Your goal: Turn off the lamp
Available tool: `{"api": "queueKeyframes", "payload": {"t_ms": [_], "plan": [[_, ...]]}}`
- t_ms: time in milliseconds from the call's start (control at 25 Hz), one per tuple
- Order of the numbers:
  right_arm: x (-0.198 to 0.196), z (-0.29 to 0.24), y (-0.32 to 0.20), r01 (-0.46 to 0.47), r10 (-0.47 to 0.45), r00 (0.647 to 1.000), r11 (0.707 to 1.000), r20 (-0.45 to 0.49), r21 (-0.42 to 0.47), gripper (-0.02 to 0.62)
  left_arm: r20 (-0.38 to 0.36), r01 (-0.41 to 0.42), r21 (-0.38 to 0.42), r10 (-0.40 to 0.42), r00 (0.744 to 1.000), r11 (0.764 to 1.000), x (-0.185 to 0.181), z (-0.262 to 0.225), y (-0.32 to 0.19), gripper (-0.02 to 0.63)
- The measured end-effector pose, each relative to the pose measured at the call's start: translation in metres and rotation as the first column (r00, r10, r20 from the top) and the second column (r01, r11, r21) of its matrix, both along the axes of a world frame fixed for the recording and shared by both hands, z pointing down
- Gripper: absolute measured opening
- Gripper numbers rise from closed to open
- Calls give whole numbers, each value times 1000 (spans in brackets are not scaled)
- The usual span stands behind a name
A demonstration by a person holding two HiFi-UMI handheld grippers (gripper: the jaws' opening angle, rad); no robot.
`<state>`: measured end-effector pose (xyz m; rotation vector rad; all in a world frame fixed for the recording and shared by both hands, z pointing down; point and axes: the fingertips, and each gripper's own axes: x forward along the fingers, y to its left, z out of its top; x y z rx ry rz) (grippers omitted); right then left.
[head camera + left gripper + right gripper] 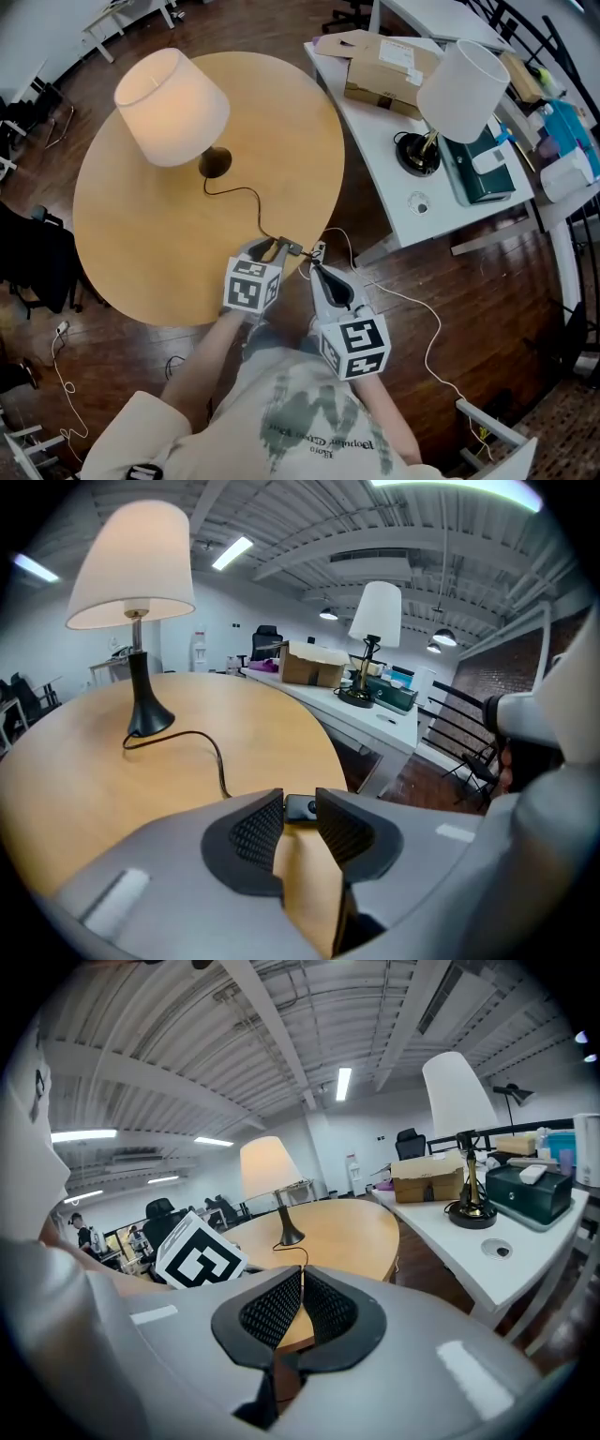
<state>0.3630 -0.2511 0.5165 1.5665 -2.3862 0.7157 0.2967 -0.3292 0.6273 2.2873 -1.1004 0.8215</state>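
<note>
We see the left gripper [300,799] with its jaws apart by a moderate gap. Its dark pads [255,834] are ribbed in a fine mesh pattern and set in smooth grey shells. A small black switch [300,807] lies on the table [75,761] right at the tips and fills the gap between them. We cannot tell whether the pads touch it, and nothing sits deeper between the jaws.

The right gripper [302,1274] has its jaws drawn together, the tips meeting above a thin V-shaped slit, and it holds nothing. In the head view it sits low and right of centre, just right of the left gripper, both by the table's near edge.

The lamp [172,105] stands at the upper left of the head view. Its shade is a plain tapered cone that glows warm, so it is lit. Below the shade a thin stem runs to a flared, glossy black base. From the base a thin black cord [246,195] curls across the tabletop down to the switch, near the frame's centre. The table is round, with a smooth, pale wood top.

At the upper right of the head view a white desk [403,187] with a curved edge stands beside the table. On it are a second lamp [462,80] with a white shade, unlit, and a cardboard box [389,70]. The floor [469,281] is dark wood planks.
</note>
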Motion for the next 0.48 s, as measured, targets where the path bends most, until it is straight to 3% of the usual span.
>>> {"api": "queueKeyframes", "payload": {"t_ms": [160,480], "plan": [[1,4,0,24,-24,1000,1000,3,-12,8,1,-37,-39,37,999,999,8,5,-2,97],[-1,13,6,52,-52,999,998,6,-38,8,-9,-21,-105,20,1000,994,9,14,-10,123]]}}
